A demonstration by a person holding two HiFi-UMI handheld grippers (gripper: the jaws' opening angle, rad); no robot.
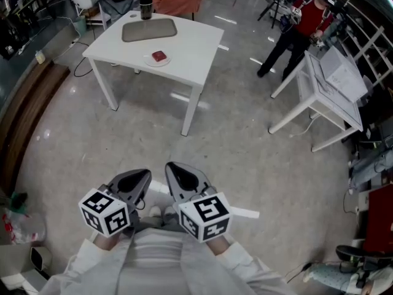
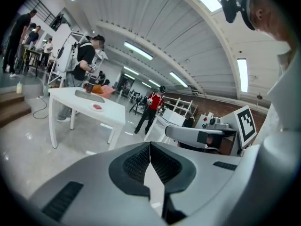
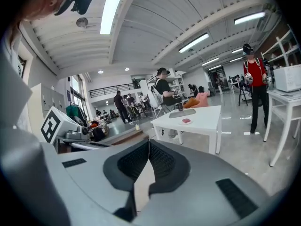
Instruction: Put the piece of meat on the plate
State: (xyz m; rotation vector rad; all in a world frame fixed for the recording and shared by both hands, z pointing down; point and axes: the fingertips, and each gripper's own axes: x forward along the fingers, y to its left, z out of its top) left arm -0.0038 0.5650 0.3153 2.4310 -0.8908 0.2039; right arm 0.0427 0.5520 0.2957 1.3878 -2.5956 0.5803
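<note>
Floor [image 1: 245, 158]: pale and shiny, it fills most of the head view. Both grippers are held over it, close to the body of the person who carries them.
Table [image 1: 190, 48]: white, with four legs. It stands well apart from the grippers, at the top of the head view.
Side table [image 1: 325, 97]: white, at the right side, with papers on it.
Person [image 1: 295, 29]: in a red top and dark trousers, standing just beside the side table.
Tray [image 1: 148, 29]: grey and flat, on the far part of the table.
Left gripper [image 1: 146, 173]: the two jaws are pressed together along the whole black pad and there is nothing between them. It points toward the table and is raised a little from the floor.
Right gripper [image 1: 170, 166]: the jaws are also closed fully, pad against pad, and they hold nothing. It is just beside the left gripper, tips near each other but apart.
Cubes: one with square markers sits at the back of each gripper, left [image 1: 104, 212] and right [image 1: 204, 216].
Cup [image 1: 145, 3]: dark, upright, at the far edge of the table, just behind the tray.
Plate [image 1: 158, 58]: small, white and round, on the table in front of the tray, near the middle.
Meat [image 1: 159, 56]: a small red piece that lies on the plate, well apart from both grippers.
</note>
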